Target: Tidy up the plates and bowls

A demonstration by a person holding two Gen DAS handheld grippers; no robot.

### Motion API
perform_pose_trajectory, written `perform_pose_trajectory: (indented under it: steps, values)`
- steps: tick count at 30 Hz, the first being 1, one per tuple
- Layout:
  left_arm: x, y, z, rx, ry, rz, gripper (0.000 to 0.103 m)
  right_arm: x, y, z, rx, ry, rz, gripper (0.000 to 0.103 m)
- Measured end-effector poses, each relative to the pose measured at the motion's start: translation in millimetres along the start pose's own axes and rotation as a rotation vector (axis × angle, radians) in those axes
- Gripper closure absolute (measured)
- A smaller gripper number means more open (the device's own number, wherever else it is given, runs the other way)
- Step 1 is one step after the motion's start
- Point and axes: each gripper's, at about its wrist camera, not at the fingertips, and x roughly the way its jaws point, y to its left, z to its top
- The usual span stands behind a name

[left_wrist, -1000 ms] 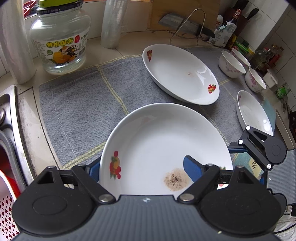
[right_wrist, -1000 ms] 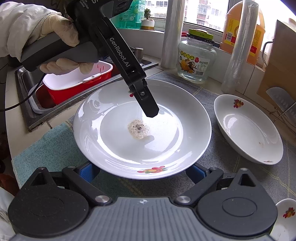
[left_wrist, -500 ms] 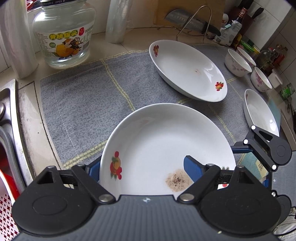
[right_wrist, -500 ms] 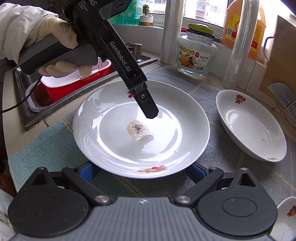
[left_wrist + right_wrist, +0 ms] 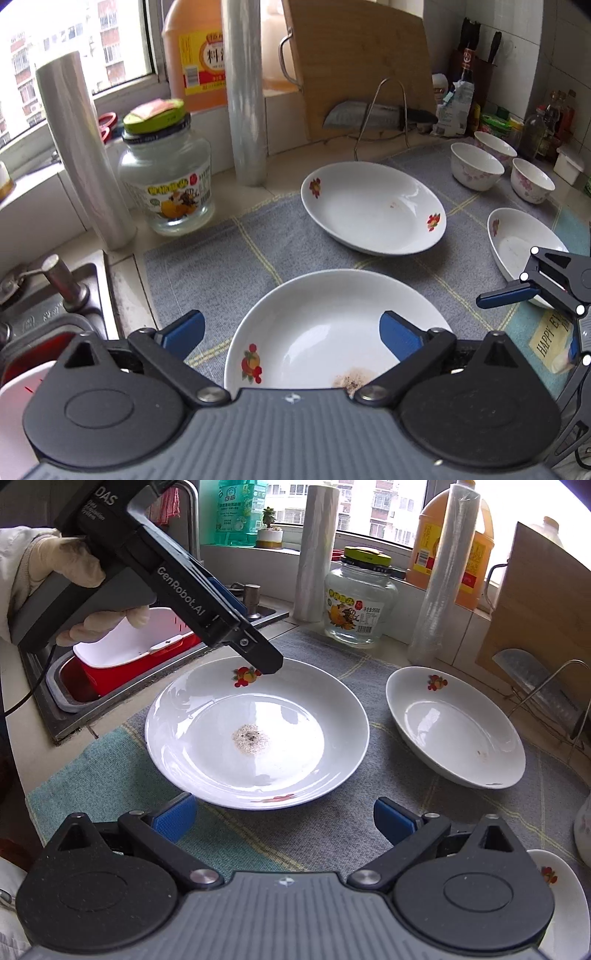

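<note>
The task is standing at an early stage, in my judgement: the soiled plate (image 5: 256, 734) is lying flat on the grey mat (image 5: 207, 266) beside the sink (image 5: 55, 686), the second plate (image 5: 456, 725) is resting apart from it towards the cutting board (image 5: 354, 62), a third plate (image 5: 517, 243) and three small bowls (image 5: 476, 166) are sitting separately further along, and nothing is stacked. The left gripper (image 5: 291, 328) has just been opening and is now hanging wide above the soiled plate's rim with nothing clamped, while the right gripper (image 5: 284, 818) is likewise standing wide and empty just short of that plate. The worktop is running under a window and is carrying a glass jar (image 5: 168, 177), film rolls and an oil jug.
</note>
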Motion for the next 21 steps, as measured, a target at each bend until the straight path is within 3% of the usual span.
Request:
perform_pose_trajectory:
  steps: [6, 14, 21]
  values:
    - [-27.8, -40.9, 2.4, -0.026, -0.172, 0.083, 0.001, -30.1, -22.1, -6.9, 0.084, -0.035, -0.123, 0.0]
    - [-26.6, -97.8, 0.8, -0.145, -0.212, 0.044, 0.001, -68.1, -47.1, -40.8, 0.129, -0.042, -0.236, 0.0]
    - [-24.0, -157.9, 0.2, -0.069, -0.193, 0.093, 0.001, -105.2, -66.0, -82.9, 0.139, -0.037, -0.287, 0.0]
